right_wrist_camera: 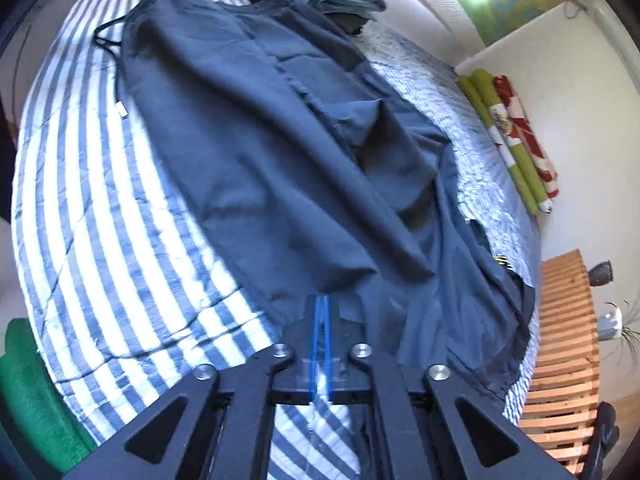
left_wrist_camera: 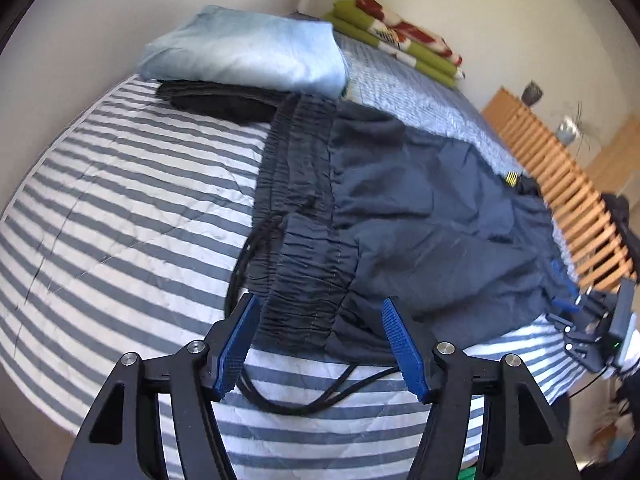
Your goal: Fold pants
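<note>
A: Where are the pants (left_wrist_camera: pixel 420 208) lying?

B: Spread over a bed with a blue-and-white striped cover (left_wrist_camera: pixel 120 208). In the left wrist view the gathered elastic waistband (left_wrist_camera: pixel 304 240) faces the camera and a black drawstring (left_wrist_camera: pixel 304 396) trails off it onto the stripes. In the right wrist view the dark blue cloth runs away from the camera toward the far end of the bed.

A: What about the left gripper (left_wrist_camera: pixel 320 336)?

B: Its jaws stand wide apart, blue pads either side of the waistband's near corner. The pads do not press on the cloth; it is let go.

A: And the right gripper (right_wrist_camera: pixel 322 320)?

B: Its jaws are nearly together, only a thin slit between the blue pads. The tips sit at the near edge of the pants, but that view is blurred, so I cannot tell whether any cloth is pinched.

A: Anything else on the bed?

B: A folded light blue cloth (left_wrist_camera: pixel 248 52) lies on top of something folded and black (left_wrist_camera: pixel 216 100) just beyond the waistband. A green, red and white blanket (left_wrist_camera: pixel 400 36) is folded against the wall. Beside the bed there is a wooden slatted frame (left_wrist_camera: pixel 560 196)
</note>
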A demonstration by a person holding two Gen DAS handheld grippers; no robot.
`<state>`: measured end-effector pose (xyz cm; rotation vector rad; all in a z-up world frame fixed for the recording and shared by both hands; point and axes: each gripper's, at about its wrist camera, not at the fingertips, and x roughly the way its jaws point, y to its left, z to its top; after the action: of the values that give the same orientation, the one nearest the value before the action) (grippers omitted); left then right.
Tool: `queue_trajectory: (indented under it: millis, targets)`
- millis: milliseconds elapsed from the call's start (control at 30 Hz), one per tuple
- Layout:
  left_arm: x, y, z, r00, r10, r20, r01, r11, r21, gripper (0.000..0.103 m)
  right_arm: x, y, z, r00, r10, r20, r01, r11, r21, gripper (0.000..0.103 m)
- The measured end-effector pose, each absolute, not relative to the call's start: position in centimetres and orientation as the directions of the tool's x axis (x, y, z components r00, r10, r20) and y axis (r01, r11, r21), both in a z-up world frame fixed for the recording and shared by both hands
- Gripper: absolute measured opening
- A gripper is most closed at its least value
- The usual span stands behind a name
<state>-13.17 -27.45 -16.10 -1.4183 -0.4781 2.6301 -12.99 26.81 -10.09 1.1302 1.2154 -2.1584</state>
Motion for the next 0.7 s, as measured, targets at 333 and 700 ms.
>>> queue_trajectory:
  millis: [333, 700]
  targets:
    - [-15.2, -27.7, -19.2, -0.515, 0.209, -0.831, 0.135, -0.938, -0.319, 0.000, -14.9, 25.1, -13.8, -0.550, 0.021, -0.835, 0.706, -0.523, -0.478, 0.046]
    - [-13.1, -29.0, -16.4, -0.544, 0.223, -0.809, 0.133, -0.929, -0.346, 0.000, -14.6, 26.1, -11.8, -0.474, -0.089, -0.876, 0.717, -0.617, -0.325, 0.000]
